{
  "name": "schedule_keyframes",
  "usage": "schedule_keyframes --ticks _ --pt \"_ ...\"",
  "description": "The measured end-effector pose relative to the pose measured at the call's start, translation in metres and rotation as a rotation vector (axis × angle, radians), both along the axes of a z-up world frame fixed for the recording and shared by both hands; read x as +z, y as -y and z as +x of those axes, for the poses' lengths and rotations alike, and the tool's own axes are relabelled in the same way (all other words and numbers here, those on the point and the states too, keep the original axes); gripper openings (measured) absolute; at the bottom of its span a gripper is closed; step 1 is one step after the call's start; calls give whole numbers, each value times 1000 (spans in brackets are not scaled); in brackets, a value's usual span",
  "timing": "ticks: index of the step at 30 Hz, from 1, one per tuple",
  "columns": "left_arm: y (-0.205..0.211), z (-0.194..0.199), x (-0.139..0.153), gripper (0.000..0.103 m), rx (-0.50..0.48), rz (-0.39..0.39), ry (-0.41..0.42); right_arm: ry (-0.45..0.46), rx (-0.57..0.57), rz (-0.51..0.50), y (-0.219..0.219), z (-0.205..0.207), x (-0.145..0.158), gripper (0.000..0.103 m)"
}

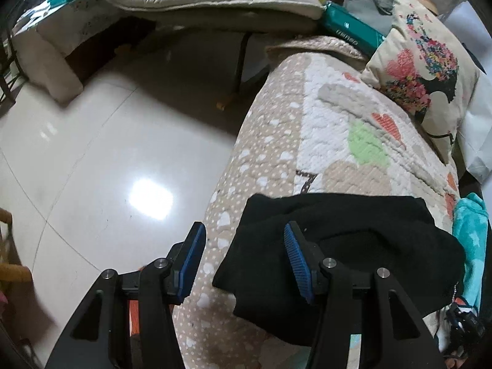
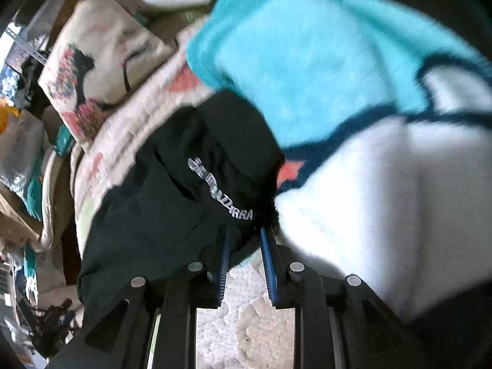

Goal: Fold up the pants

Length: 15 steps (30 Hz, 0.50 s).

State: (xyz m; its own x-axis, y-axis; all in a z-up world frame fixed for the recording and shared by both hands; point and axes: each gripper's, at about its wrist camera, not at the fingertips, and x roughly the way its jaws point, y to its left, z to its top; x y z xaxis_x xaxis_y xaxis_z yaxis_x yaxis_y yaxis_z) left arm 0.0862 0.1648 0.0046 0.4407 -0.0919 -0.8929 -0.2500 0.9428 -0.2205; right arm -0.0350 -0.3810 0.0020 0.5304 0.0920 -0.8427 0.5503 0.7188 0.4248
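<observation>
Black pants lie folded into a compact bundle on a quilted bed cover, near its left edge. My left gripper hovers over the bundle's left side, open. Its right finger is above the black cloth and its left finger above the quilt. In the right wrist view the pants show white lettering. My right gripper sits at their near edge with a narrow gap between the pads. Black hem lies across the tips and the pads do not visibly press on it.
A turquoise and white fleece blanket lies against the pants on the right and is also in view from the left wrist. A printed pillow rests at the far end of the bed. Glossy tiled floor lies left of the bed.
</observation>
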Motion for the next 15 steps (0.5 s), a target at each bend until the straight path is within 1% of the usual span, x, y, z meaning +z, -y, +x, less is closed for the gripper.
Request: schedule_keyframes --ticks 2,3,4,5,7,9,10,11,12,13,14,15 --pt "4 -1 0 52 -10 -4 2 47 -28 -41 5 -6 15 30" --pt "6 -1 0 52 -18 0 7 55 -33 -55 7 -5 17 33" --pt "11 -1 2 52 -33 5 16 58 -38 -76 11 -3 21 40" --pt "16 -2 3 52 -48 12 24 55 -43 -88 15 1 23 41" --pt "24 -3 4 52 -77 32 34 52 -48 -100 18 10 23 41" --pt "32 -4 6 52 -102 35 35 63 -10 -113 15 19 23 40" --pt "34 -4 6 52 -108 28 34 75 9 -148 11 22 26 36" --pt "36 -5 7 52 -117 18 35 85 16 -190 7 23 30 36" --pt "38 -5 8 52 -122 13 37 104 13 -253 2 23 37 36" --pt "40 -4 8 52 -126 18 41 117 8 -282 -1 24 40 36" --pt "44 -4 8 52 -129 33 43 125 11 -288 -2 24 40 36" --pt "46 -3 6 52 -131 45 41 126 30 -266 -3 28 36 36"
